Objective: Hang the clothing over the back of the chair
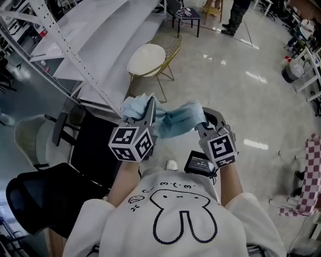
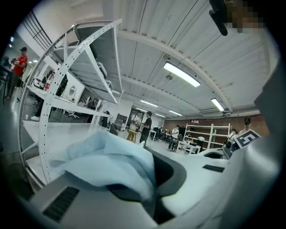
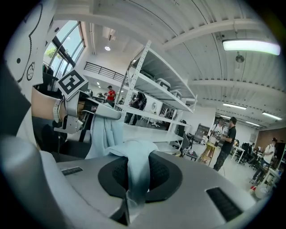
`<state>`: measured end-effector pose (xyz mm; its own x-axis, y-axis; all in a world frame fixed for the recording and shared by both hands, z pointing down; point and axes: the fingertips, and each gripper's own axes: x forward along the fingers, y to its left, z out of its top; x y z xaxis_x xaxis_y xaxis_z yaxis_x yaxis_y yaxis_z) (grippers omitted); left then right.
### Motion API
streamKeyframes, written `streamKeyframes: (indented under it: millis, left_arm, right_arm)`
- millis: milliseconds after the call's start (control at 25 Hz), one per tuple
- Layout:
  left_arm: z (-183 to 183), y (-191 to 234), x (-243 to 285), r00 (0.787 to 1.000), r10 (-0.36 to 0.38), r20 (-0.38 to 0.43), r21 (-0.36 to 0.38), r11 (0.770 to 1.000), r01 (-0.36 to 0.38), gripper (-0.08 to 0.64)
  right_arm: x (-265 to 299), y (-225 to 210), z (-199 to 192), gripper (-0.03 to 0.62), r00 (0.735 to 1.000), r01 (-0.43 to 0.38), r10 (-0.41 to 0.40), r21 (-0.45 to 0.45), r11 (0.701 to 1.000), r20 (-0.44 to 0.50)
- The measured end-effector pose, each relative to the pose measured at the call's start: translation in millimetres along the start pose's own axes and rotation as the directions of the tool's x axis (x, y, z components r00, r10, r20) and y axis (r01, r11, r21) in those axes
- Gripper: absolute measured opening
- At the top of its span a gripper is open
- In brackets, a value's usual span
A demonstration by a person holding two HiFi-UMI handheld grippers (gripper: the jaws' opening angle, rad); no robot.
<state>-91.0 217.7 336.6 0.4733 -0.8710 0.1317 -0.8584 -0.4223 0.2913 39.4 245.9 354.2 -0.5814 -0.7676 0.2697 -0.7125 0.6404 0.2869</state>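
Observation:
A light blue piece of clothing (image 1: pixel 173 120) hangs stretched between my two grippers in front of the person's chest. My left gripper (image 1: pixel 149 104) is shut on its left end, and a bunch of cloth (image 2: pixel 111 159) shows pinched in the jaws. My right gripper (image 1: pixel 200 124) is shut on the right end, with a fold of the fabric (image 3: pixel 134 172) clamped between its pads. The left gripper's marker cube (image 3: pixel 71 83) shows in the right gripper view. Below left stands a black office chair (image 1: pixel 40 201). A cream round chair (image 1: pixel 148 59) with a gold wire frame stands ahead.
A tall metal shelving rack (image 1: pixel 85 45) runs along the upper left. A second office chair (image 1: pixel 30 140) with a pale seat stands at the left edge. A small dark table (image 1: pixel 188 15) and a standing person (image 1: pixel 235 15) are far ahead. Checkered cloth (image 1: pixel 311 175) hangs at the right.

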Motion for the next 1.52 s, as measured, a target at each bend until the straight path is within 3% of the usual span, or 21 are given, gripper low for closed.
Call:
streamKeyframes:
  millis: [720, 960, 1520]
  left_arm:
    - [28, 45, 135, 1.0, -0.003, 0.012, -0.016, 1.0, 0.004, 0.015]
    - [45, 85, 193, 1.0, 0.004, 0.011, -0.028, 1.0, -0.004, 0.014]
    - [66, 172, 331, 0.999, 0.01, -0.044, -0.082, 0.997, -0.014, 0.015]
  right_arm:
    - [76, -116, -25, 0.011, 0.995, 0.1, -0.1, 0.017, 0.995, -0.023]
    - [127, -165, -32, 0.012, 0.99, 0.137, -0.135, 0.098, 0.986, -0.029]
    - [249, -264, -38, 0.014, 0.979, 0.181, -0.171, 0.093, 0.979, -0.108]
